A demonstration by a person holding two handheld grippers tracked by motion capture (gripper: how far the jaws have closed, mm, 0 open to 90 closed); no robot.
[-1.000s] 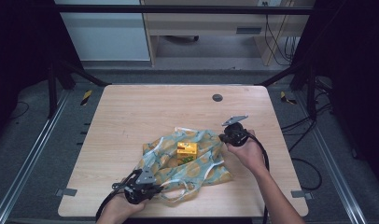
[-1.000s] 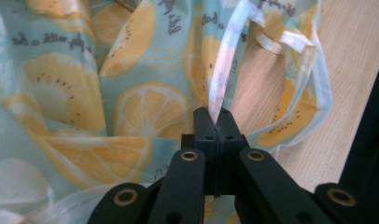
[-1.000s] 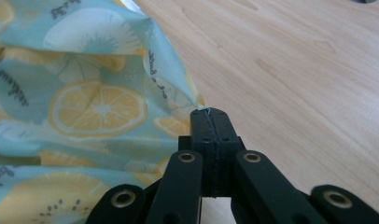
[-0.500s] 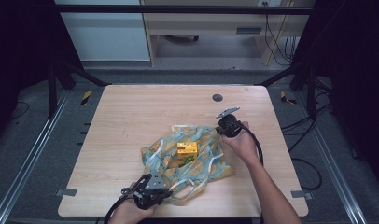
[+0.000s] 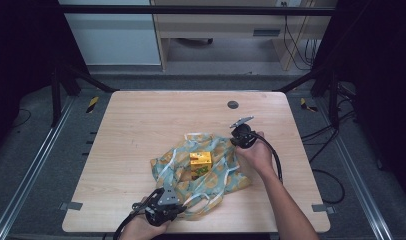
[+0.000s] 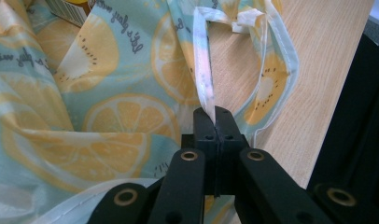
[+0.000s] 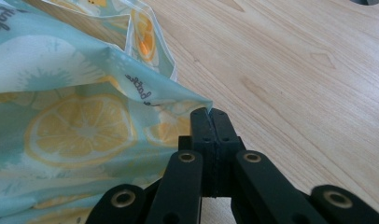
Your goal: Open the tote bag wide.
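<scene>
A thin, crumpled bag [image 5: 211, 172] lies spread on the near half of the table [image 5: 141, 130], its pale blue-green fabric printed with yellow lemon slices, small dark seeds and lines of cursive lettering, and edged with a narrow white hem. Its surface is heaped in soft folds, and pale strap handles [image 6: 204, 56] loop out from it toward the table's near edge and at its far side. In the middle of the folds sits a small yellow box [image 5: 200, 164] with a green patch on its lower face, the fabric gathered around it. At the near side, the left gripper [image 6: 215, 116] has its jaws pressed together on one white strap, which rises taut from between the tips and runs up to the bag's mouth. At the far right corner of the bag, the right gripper [image 7: 210, 116] has its jaws closed on a pinch of the lemon-print cloth, lifting that edge into a small peak just above the wood. In the high view the left gripper [image 5: 163, 205] sits near the table's front edge and the right gripper [image 5: 239, 137] at the bag's far right. A small dark round disc [image 5: 233, 104] lies farther back on the table, well apart from the bag.
</scene>
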